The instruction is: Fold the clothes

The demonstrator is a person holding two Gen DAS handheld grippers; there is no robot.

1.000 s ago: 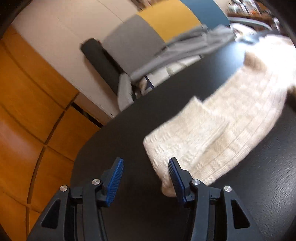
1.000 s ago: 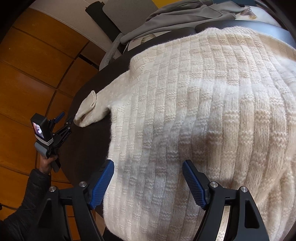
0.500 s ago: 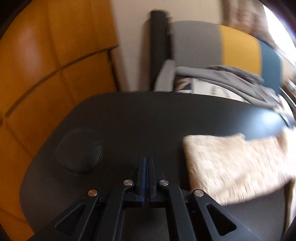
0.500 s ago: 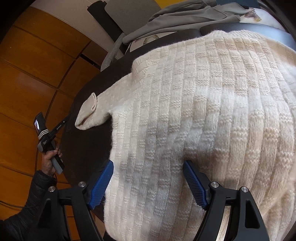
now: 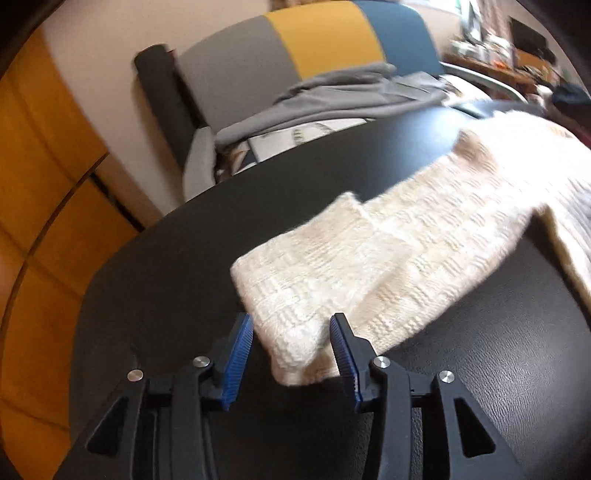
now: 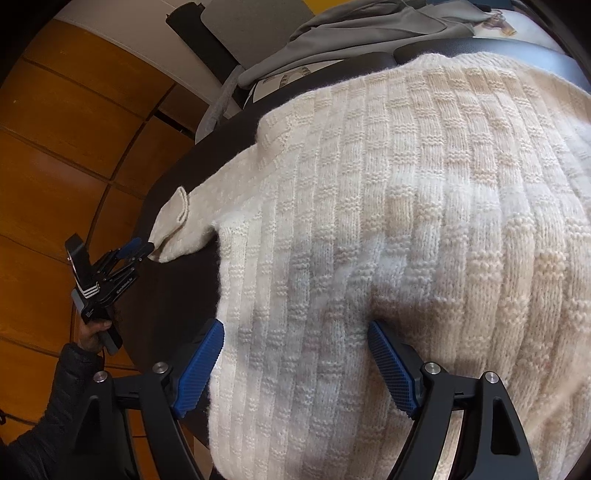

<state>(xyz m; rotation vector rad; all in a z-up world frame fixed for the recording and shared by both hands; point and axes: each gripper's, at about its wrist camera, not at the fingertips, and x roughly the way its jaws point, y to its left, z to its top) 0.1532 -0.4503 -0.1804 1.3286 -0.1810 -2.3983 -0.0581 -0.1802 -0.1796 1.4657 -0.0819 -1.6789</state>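
On the far left of the right wrist view, a hand [image 6: 96,332] in a dark sleeve [image 6: 59,406] holds the left gripper [image 6: 142,251] at the table [image 6: 173,295] edge, its tips at the end of the sweater's cuff [image 6: 173,232]. From the left wrist view, the left gripper [image 5: 291,354] has its jaws opening, and the cuff [image 5: 295,321] lies between the two blue pads [image 5: 238,354]. The right pad is against the cuff's edge; the left pad stands just clear of it, so nothing is pinched. Ahead of these fingers the sleeve runs up and to the right across the black table [image 5: 184,277] toward the body of the cream sweater [image 5: 480,206]. Beyond the table's far edge, past the fingertips, a grey garment [image 5: 332,99] lies on a chair [image 5: 314,44] with grey, yellow and blue panels.

To the right, the right gripper [image 6: 295,365] hovers over the sweater [image 6: 406,221] with its jaws wide and opening a little more. The knit body spreads beneath and ahead of both pads [image 6: 391,365], and I cannot tell whether the pads touch the fabric. The sweater lies flat on the table, its hem side nearest these fingers, the sleeve stretching out to their left. The grey garment [image 6: 369,29] shows beyond the sweater's far edge.
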